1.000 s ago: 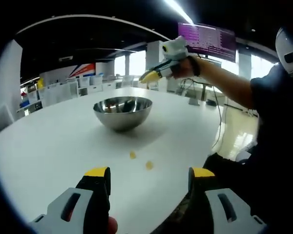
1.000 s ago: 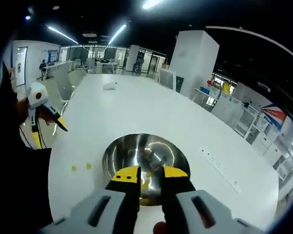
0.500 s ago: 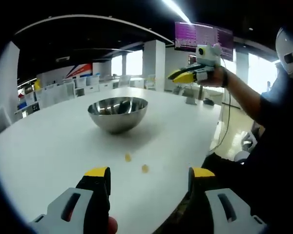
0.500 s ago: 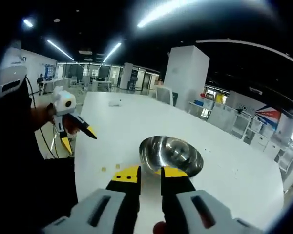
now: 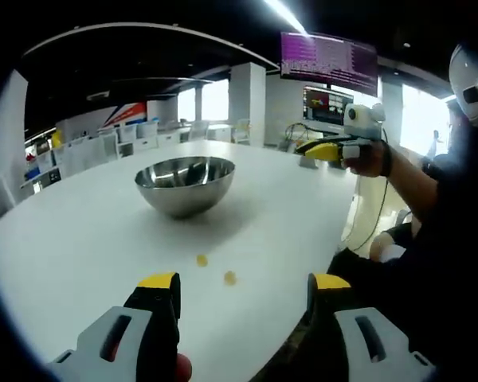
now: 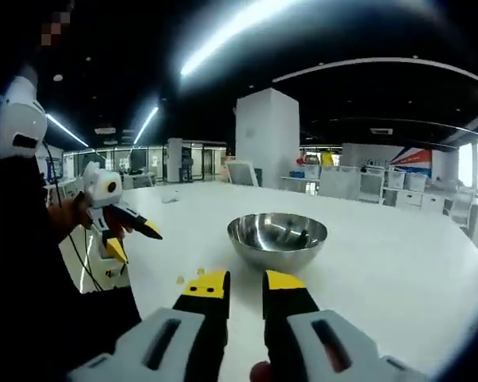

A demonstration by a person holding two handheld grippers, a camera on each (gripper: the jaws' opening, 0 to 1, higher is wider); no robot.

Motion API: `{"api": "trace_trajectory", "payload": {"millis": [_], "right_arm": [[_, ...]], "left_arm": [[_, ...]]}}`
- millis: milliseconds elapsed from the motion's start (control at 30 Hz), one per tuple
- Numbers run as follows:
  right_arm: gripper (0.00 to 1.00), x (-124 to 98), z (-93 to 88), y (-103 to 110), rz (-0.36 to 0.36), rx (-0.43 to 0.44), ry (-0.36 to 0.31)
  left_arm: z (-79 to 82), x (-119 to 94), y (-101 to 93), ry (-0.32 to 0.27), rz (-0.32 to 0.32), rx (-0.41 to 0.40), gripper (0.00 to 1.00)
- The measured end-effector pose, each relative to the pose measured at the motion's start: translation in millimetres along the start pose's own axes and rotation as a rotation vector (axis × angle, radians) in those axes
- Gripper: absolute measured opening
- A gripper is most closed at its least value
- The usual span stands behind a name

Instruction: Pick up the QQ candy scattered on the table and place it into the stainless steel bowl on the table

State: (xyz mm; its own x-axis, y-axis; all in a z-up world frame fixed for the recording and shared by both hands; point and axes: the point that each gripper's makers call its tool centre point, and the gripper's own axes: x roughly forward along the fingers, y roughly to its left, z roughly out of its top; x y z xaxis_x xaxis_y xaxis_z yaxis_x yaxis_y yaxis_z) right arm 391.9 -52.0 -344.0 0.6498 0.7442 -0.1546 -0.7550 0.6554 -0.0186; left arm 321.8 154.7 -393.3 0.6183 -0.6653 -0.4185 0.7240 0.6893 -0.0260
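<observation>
The stainless steel bowl (image 5: 185, 185) stands on the white table (image 5: 80, 239). Two small yellow QQ candies (image 5: 201, 260) (image 5: 229, 278) lie on the table between the bowl and my left gripper (image 5: 244, 282), which is open and holds nothing. The right gripper (image 5: 325, 150) hangs in a hand off the table's right edge, level with the bowl. In the right gripper view, my right gripper (image 6: 244, 282) has its jaws nearly together with nothing between them. The bowl (image 6: 277, 239) is ahead of it, one candy (image 6: 181, 279) lies just to its left, and the left gripper (image 6: 135, 241) is spread open at the left.
The person's dark sleeve and body (image 5: 438, 239) fill the right side beside the table edge. A small object (image 6: 169, 200) lies far back on the table. Desks, chairs and a lit screen (image 5: 328, 62) stand in the room behind.
The right gripper has drawn back from above the bowl, down and toward the person, off the table's edge. The left gripper has hardly moved.
</observation>
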Motion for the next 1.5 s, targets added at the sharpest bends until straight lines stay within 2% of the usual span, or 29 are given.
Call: {"api": "trace_trajectory", "payload": {"millis": [167,333,467,767,833,933,1100,1300,1500], "right_arm": [[0.17,3,-10.4,8,0.012,0.007,0.024],[0.17,9,-9.9,17,0.034,-0.003,0.030],[0.17,23,-24.5,31,0.083,-0.029,0.094],[0.16,78,-58.1,65,0.178,-0.048,0.180],[0.16,90,-64.0,76,0.204,-0.050,0.197],[0.16,113,-74.0,104,0.281,-0.056,0.218],[0.16,138,-82.2,130,0.338,-0.083,0.238],[0.16,147,-88.3,147,0.381,-0.082,0.250],[0.15,147,-93.0,147,0.387,-0.093,0.259]], "left_arm": [[-0.6,0,-0.8,0.002,-0.006,0.005,0.65],[-1.5,-2,1.4,-0.002,-0.002,0.001,0.65],[-4.6,-3,4.8,-0.005,0.002,-0.009,0.65],[-5.2,-4,5.2,-0.006,0.000,-0.010,0.65],[-5.3,-6,3.9,-0.004,-0.001,-0.005,0.65],[-5.9,-9,4.5,-0.010,0.006,-0.009,0.65],[-12.3,-12,7.9,-0.003,0.019,-0.024,0.65],[-13.2,-14,9.3,-0.005,0.024,-0.028,0.65],[-13.3,-11,9.4,-0.004,0.018,-0.027,0.65]]}}
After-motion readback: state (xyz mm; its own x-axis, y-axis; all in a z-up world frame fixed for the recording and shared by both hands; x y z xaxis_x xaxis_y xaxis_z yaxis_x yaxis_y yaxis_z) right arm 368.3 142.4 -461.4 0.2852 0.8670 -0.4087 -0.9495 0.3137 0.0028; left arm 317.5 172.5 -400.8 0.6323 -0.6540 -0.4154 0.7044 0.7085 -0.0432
